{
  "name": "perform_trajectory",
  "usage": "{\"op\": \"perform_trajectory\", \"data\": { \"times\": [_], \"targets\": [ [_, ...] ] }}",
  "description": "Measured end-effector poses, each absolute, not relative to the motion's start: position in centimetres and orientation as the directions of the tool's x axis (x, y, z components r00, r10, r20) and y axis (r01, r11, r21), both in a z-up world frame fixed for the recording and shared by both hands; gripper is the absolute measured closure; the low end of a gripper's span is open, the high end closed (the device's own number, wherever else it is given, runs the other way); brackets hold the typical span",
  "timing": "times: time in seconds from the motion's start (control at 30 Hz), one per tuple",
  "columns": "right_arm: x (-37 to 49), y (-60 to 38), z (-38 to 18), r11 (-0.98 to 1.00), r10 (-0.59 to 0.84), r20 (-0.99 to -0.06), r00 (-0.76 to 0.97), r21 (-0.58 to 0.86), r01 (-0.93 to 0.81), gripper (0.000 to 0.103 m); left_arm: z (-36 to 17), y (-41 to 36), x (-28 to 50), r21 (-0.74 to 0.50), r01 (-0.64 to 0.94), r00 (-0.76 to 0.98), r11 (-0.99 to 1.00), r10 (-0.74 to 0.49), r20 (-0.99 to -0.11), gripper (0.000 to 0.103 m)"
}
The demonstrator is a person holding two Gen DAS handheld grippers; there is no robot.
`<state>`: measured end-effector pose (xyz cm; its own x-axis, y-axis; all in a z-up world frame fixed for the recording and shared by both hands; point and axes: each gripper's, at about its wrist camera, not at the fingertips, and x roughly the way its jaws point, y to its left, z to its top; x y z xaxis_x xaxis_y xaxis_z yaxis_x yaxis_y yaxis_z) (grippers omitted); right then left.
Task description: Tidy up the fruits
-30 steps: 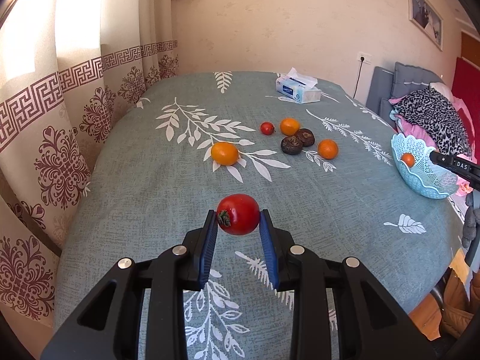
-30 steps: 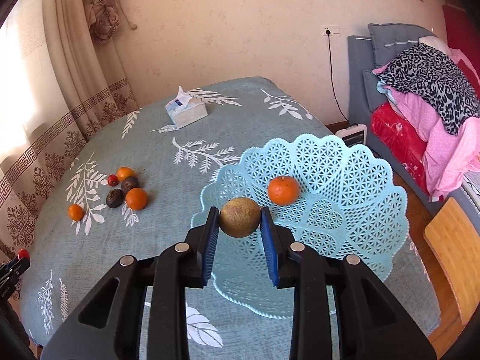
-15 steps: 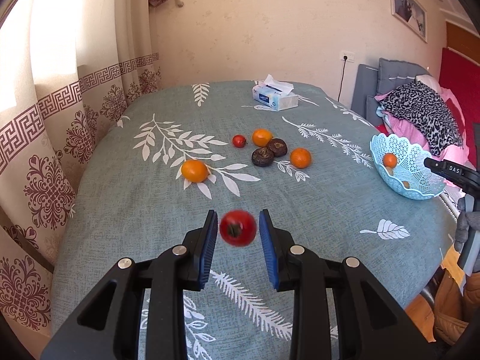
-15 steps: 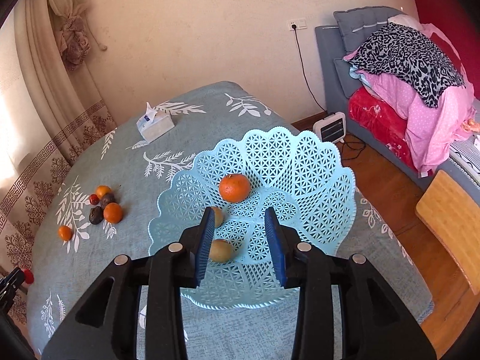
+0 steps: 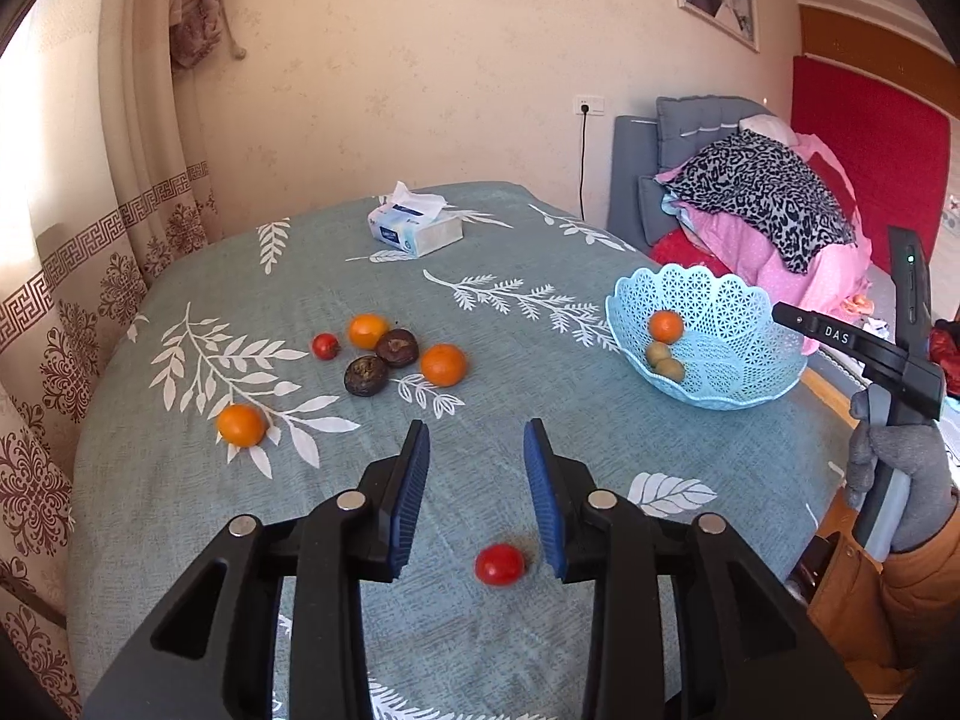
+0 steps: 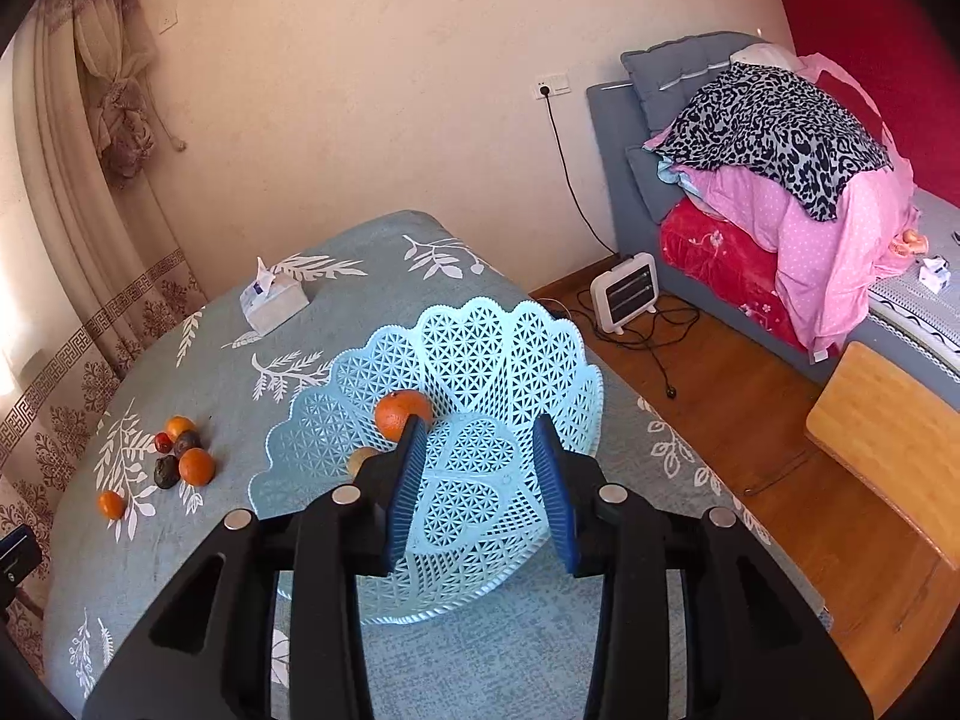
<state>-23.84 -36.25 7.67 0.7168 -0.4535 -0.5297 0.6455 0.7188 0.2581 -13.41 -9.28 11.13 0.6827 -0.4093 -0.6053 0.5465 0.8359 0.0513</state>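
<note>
My left gripper (image 5: pixel 477 450) is open and empty, raised above the table. A red tomato (image 5: pixel 499 564) lies on the cloth below, between its jaws. Three oranges (image 5: pixel 443 364), two dark fruits (image 5: pixel 366 375) and a small tomato (image 5: pixel 324 346) lie in the middle. The light blue basket (image 5: pixel 750 306) at the right holds an orange (image 5: pixel 666 326) and two brownish-green fruits (image 5: pixel 668 368). My right gripper (image 6: pixel 480 450) is open and empty above the basket (image 6: pixel 510 336); the orange (image 6: pixel 399 414) shows beside its left finger.
A tissue box (image 5: pixel 415 227) stands at the table's far side. Curtains (image 5: pixel 90 240) hang at the left. A bed with piled bedding (image 6: pixel 780 180), a small heater (image 6: pixel 627 291) with a cord on the floor, and a wooden stool (image 6: pixel 888 438) stand right of the table.
My left gripper has opened and let the tomato fall to the cloth. My right gripper has released the brownish-green fruit into the basket and risen, opening wider.
</note>
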Motion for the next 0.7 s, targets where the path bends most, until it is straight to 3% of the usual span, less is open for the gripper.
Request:
{"op": "perform_trajectory", "data": {
  "times": [0.03, 0.07, 0.37, 0.5, 0.7],
  "targets": [
    [-23.8, -36.3, 7.4, 0.718, -0.449, -0.533, 0.717, 0.262, 0.645, 0.057, 10.7, -9.4, -13.4, 0.054, 0.548, 0.676, 0.835, -0.404, -0.616, 0.050],
    [-23.8, -36.4, 7.2, 0.719, -0.443, -0.539, 0.717, 0.264, 0.643, 0.056, 10.1, -9.6, -13.4, 0.055, 0.551, 0.666, 0.832, -0.400, -0.630, 0.047],
    [-23.7, -35.8, 7.4, 0.736, -0.432, -0.527, 0.732, 0.264, 0.624, 0.056, 4.4, -9.6, -10.7, -0.018, 0.547, 0.537, 0.837, -0.366, -0.760, 0.047],
    [-23.5, -35.7, 7.4, 0.740, -0.426, -0.530, 0.733, 0.261, 0.619, 0.056, 2.0, -9.7, -9.8, -0.056, 0.543, 0.470, 0.838, -0.358, -0.807, 0.051],
    [-23.5, -35.6, 7.4, 0.743, -0.425, -0.528, 0.736, 0.262, 0.616, 0.056, 0.4, -10.4, -9.7, -0.040, 0.544, 0.449, 0.838, -0.330, -0.830, 0.066]
  ]
}}
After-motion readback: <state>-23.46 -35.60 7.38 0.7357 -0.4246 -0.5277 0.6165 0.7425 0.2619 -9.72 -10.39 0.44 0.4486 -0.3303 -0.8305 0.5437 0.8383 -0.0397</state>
